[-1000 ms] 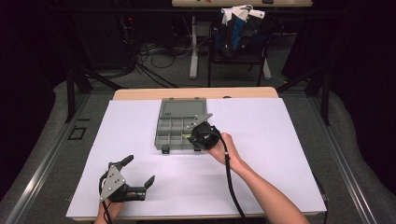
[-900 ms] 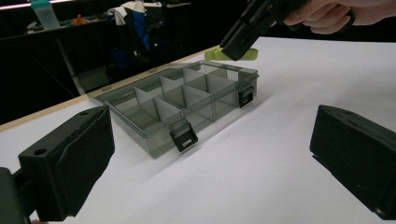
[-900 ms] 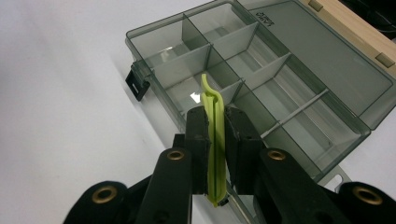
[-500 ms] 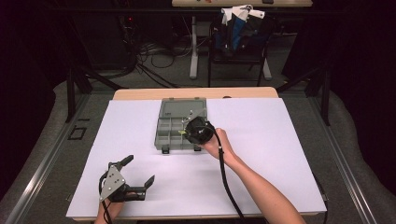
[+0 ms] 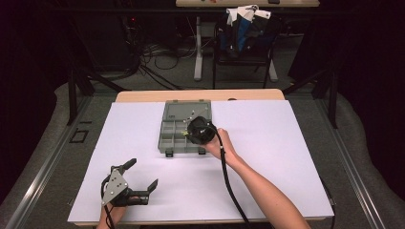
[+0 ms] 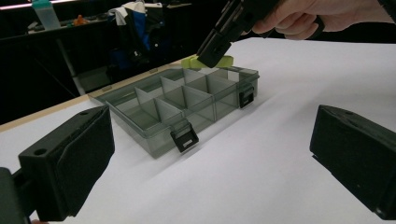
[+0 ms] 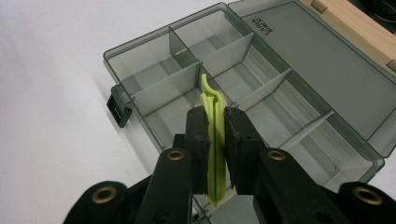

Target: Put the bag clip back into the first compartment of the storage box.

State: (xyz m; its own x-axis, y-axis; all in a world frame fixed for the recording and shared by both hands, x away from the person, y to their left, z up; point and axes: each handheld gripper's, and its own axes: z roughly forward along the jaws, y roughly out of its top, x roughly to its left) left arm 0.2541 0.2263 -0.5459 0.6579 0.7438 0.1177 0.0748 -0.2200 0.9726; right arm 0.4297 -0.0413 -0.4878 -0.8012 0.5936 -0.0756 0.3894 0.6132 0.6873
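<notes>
Near the table's front left corner the left gripper (image 5: pixel 142 183) rests on the white table (image 5: pixel 296 143) cover, jaws spread wide with nothing between them. Toward the middle of the far edge sits a grey compartment box (image 5: pixel 184 128), lid laid open flat behind it, its divided cells bare. Above those cells the right gripper (image 7: pixel 215 140) hangs, clenched on a lime-green plastic strip (image 7: pixel 212 116) held edge-up.

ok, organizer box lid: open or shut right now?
Open. The organizer box has its lid folded back flat on the table, dividers exposed, both front latches hanging loose. The right tool holds a green strip above the compartments.
</notes>
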